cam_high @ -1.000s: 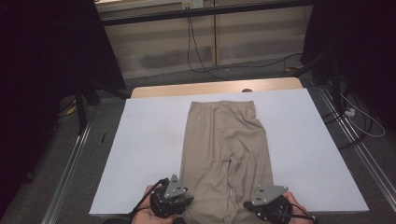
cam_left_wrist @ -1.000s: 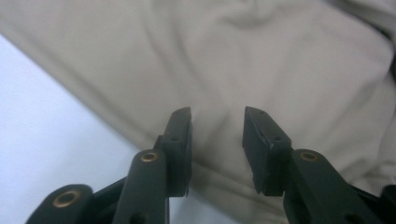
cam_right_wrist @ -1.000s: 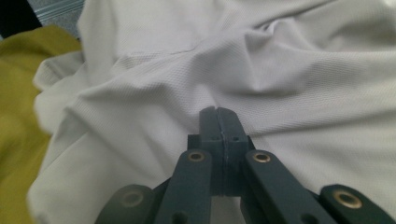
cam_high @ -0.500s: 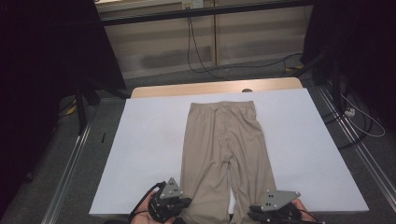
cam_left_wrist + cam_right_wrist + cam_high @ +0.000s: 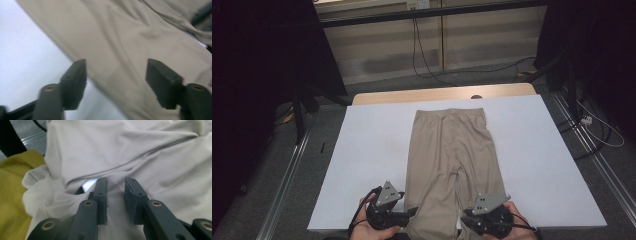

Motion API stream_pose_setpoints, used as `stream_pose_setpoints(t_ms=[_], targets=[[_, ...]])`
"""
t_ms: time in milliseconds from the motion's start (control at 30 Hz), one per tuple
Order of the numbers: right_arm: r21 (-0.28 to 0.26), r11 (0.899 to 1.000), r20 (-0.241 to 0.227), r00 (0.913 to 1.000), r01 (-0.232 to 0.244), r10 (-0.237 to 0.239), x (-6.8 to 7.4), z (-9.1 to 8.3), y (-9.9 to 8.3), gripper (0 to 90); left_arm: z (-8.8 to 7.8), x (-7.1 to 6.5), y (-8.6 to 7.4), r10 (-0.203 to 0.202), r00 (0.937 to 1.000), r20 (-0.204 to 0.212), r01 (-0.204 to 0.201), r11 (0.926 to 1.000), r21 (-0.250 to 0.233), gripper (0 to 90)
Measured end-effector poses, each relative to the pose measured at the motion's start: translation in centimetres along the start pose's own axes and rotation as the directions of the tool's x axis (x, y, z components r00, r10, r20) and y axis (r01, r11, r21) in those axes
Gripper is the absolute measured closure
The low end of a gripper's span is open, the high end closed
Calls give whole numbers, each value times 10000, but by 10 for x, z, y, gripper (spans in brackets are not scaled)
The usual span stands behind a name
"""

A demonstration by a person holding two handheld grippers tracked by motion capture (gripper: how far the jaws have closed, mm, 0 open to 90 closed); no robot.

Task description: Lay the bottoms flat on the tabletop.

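The tan trousers lie flat at the frame's centre, waistband at top, legs toward the bottom edge. The left gripper, jaws just spread, straddles a leg's edge unpinched. The right gripper, jaws narrowly apart, noses into bunched fabric, likely seeking a hold.

A white-topped table stands on grey carpet; pale wall panels behind, with dark, perhaps curtained, sides.
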State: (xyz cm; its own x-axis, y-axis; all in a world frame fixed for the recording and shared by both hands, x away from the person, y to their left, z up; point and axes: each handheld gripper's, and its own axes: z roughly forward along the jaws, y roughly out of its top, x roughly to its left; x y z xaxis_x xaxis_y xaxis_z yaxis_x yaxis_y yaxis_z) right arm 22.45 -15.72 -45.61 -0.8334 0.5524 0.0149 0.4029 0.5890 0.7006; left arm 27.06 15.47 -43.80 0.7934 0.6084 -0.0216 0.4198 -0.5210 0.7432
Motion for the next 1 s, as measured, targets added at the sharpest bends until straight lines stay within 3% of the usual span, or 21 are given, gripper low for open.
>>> stream_pose_setpoints(t_ms=[67, 133, 367, 533, 667, 900, 1000], targets=[[-59, 10000, -71, 10000, -43, 43, 2, 0, -1, 685, -2, 2, 1, -56, 9997, -232, 49, 9995, -313, 263], [-148, 9997, 0, 9998, -212, 212, -1, -2, -1, 589, -4, 5, 1, -82, 9991, -422, 59, 9985, -542, 213], [-1345, 9870, 910, 9907, -881, 1008, -18, -16, -1, 401, -5, 15, 2, -341, 9964, -772, 254, 9936, -1103, 92], [-2010, 9713, 1422, 9773, -1271, 1573, -29, -26, -1, 314, -7, 23, 5, -412, 9944, -973, 237, 9844, -1745, 62], [-2699, 9476, 1528, 9640, -1710, 2175, -41, -38, 0, 224, -12, 31, 6, -891, 9910, -1003, 638, 9707, -2315, 56], [-3018, 9319, 2266, 9344, -2012, 2751, -73, -49, -3, 95, -16, 46, 11, -720, 9886, -1321, 381, 9692, -2434, 52], [-3151, 9275, 2343, 9305, -2013, 2815, -85, -55, -6, 56, -18, 55, 13, -720, 9859, -1514, 315, 9667, -2540, 52]])
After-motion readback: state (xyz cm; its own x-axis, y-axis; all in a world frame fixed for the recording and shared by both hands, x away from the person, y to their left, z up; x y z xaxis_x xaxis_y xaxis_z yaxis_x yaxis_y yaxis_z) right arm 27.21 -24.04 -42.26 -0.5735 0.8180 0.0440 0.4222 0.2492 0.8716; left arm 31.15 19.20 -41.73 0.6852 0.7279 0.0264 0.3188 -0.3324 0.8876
